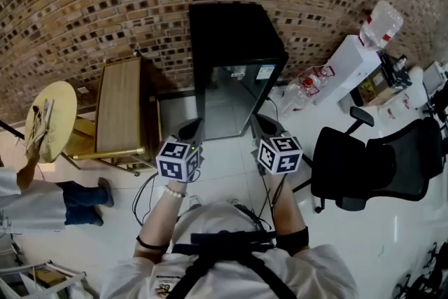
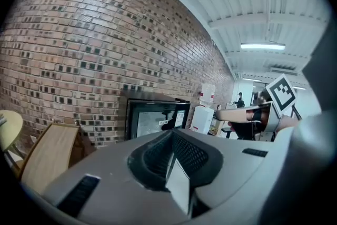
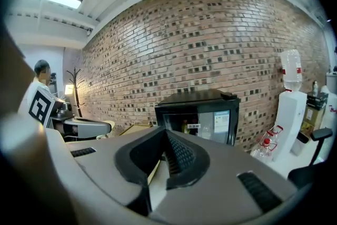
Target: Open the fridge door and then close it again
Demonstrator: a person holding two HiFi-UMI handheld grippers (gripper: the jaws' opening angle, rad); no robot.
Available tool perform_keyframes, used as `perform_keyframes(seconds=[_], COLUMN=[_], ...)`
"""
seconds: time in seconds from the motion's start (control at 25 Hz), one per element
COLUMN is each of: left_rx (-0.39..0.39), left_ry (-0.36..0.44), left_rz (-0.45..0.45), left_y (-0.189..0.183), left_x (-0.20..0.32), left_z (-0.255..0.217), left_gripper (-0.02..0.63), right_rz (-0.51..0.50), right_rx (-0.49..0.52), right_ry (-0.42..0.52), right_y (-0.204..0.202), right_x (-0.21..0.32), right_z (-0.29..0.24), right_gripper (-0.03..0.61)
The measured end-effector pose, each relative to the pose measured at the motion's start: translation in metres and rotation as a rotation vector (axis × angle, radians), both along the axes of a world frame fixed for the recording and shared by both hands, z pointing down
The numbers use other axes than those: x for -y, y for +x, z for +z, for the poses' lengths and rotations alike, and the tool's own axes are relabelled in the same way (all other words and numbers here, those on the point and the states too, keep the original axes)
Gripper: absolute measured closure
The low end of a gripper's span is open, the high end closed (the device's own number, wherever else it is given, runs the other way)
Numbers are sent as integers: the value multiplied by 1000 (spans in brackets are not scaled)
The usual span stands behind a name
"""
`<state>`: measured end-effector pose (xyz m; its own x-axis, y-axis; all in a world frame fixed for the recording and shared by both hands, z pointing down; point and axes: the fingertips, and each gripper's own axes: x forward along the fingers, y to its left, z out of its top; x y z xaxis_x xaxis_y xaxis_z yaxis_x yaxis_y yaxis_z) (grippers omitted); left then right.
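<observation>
A black mini fridge (image 1: pixel 234 45) stands against the brick wall, and its glass door (image 1: pixel 234 101) looks shut. It also shows in the left gripper view as the fridge (image 2: pixel 155 116) and in the right gripper view as the fridge (image 3: pixel 202 113). My left gripper (image 1: pixel 190 131) and right gripper (image 1: pixel 264 125) hover side by side over the floor, short of the door and touching nothing. Both point at the fridge. The left gripper (image 2: pixel 171 134) has its jaws together with nothing between them. So does the right gripper (image 3: pixel 166 139).
A wooden cart (image 1: pixel 120 108) and a round yellow table (image 1: pixel 50 119) stand left of the fridge. To the right are a white water dispenser (image 1: pixel 353 66), plastic bottles (image 1: pixel 304 91) and a black office chair (image 1: pixel 371 164). A person (image 1: pixel 42 199) stands at far left.
</observation>
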<state>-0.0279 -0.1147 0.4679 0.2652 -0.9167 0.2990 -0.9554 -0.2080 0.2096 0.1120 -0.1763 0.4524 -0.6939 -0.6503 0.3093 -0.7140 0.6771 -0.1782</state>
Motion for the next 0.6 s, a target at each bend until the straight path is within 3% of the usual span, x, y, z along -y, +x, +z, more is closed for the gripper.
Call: perform_keyframes(seconds=[0.32,0.6], left_rx=[3,9], left_ry=[-20,-17], left_rz=[-23,-30], left_y=[7,10], left_x=[-20,-24], left_z=[16,18], left_gripper=[614,614], right_rz=[-18,-40], right_rx=[-18,-31], right_ry=[-64,-55], right_y=[-1,-1], right_x=[-39,-40], right_z=[43,45], right_gripper=[561,561])
